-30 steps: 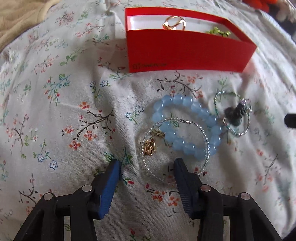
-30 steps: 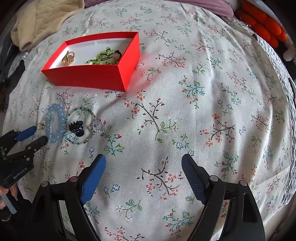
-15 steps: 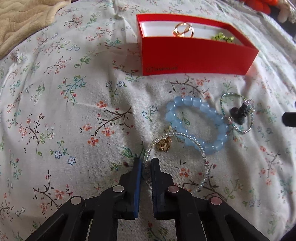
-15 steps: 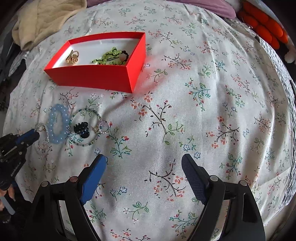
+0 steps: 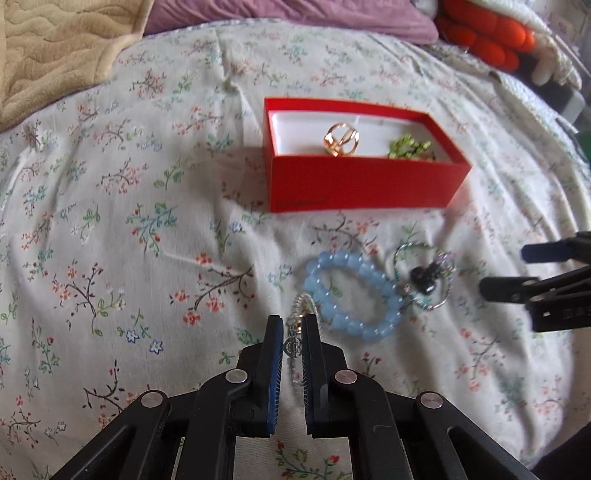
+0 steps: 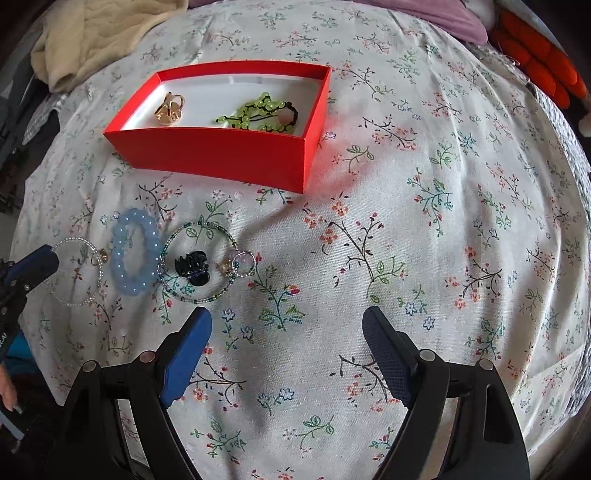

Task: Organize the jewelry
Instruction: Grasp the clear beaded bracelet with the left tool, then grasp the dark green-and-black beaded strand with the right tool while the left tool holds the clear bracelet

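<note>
My left gripper (image 5: 293,322) is shut on a clear bead bracelet (image 5: 293,345), which hangs between its pads just above the floral sheet. From the right wrist view this bracelet (image 6: 70,303) forms a loop with a small gold charm, pinched at its left edge by the left gripper (image 6: 46,255). A light-blue bead bracelet (image 5: 384,295) lies beside it. Further right is a green-and-silver bead loop (image 6: 199,224) around a black clip (image 6: 194,267). The red box (image 6: 221,151) holds a gold ring (image 6: 170,109) and a green bead bracelet (image 6: 258,110). My right gripper (image 6: 286,321) hovers open and holds nothing.
Everything rests on a bed with a floral sheet (image 6: 424,240). A beige blanket (image 5: 55,48) lies at the far left, a purple pillow (image 5: 295,14) at the back, and an orange plush item (image 6: 535,62) at the far right. The right gripper's fingers (image 5: 543,253) enter the left wrist view at the right.
The left jaws closed on the clear bead bracelet's edge and lifted it off the sheet, away from the blue bracelet. The right gripper drifted slightly and stayed open.
</note>
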A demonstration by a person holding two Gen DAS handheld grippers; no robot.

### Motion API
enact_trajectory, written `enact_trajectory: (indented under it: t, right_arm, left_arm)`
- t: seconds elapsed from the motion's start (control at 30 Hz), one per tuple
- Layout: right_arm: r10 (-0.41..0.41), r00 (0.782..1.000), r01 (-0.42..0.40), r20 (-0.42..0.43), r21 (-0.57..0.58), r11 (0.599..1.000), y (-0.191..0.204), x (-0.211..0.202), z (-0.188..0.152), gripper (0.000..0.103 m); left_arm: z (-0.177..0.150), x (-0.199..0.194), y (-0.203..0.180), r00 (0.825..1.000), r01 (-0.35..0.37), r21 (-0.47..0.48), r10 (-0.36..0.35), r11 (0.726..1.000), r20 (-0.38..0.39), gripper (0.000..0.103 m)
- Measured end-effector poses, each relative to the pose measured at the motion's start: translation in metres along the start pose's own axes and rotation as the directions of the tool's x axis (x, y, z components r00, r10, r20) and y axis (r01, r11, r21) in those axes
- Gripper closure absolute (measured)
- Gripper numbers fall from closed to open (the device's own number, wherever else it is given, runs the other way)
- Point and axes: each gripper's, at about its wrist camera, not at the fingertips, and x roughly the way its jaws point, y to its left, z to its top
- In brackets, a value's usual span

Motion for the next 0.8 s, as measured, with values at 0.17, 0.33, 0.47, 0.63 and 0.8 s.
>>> enact_trajectory:
  t: [0.17, 0.33, 0.47, 0.63, 0.8]
  right_arm:
    - [0.035, 0.999, -0.035, -0.012, 0.029, 0.999, 0.006, 0.003, 0.009, 0.017]
    - [0.06, 0.998, -0.061, 0.005, 0.063, 0.996, 0.009, 0.004, 0.022, 0.017]
    - [0.066, 0.997, -0.07, 0.041, 0.111, 0.991, 0.001, 0.003, 0.034, 0.027]
    - [0.058, 0.998, -0.06, 0.023, 0.097, 0.994, 0.006, 0.018, 0.044, 0.055]
    - [0.05, 0.999, -0.051, 0.009, 0.049, 0.998, 0.022, 0.032, 0.049, 0.064]
  left_arm:
    - [0.002, -0.004, 0.006, 1.0, 0.01, -0.02, -0.01, 1.0, 0.011, 0.099]
    - [0.005, -0.009, 0.013, 1.0, 0.016, -0.044, -0.015, 0.999, 0.024, 0.099]
    - [0.005, -0.01, 0.017, 1.0, 0.02, -0.053, -0.018, 0.998, 0.024, 0.099]
    - [0.006, -0.006, 0.018, 1.0, 0.025, -0.056, -0.024, 0.998, 0.016, 0.099]
    - [0.006, -0.004, 0.021, 1.0, 0.025, -0.064, -0.024, 0.998, 0.007, 0.099]
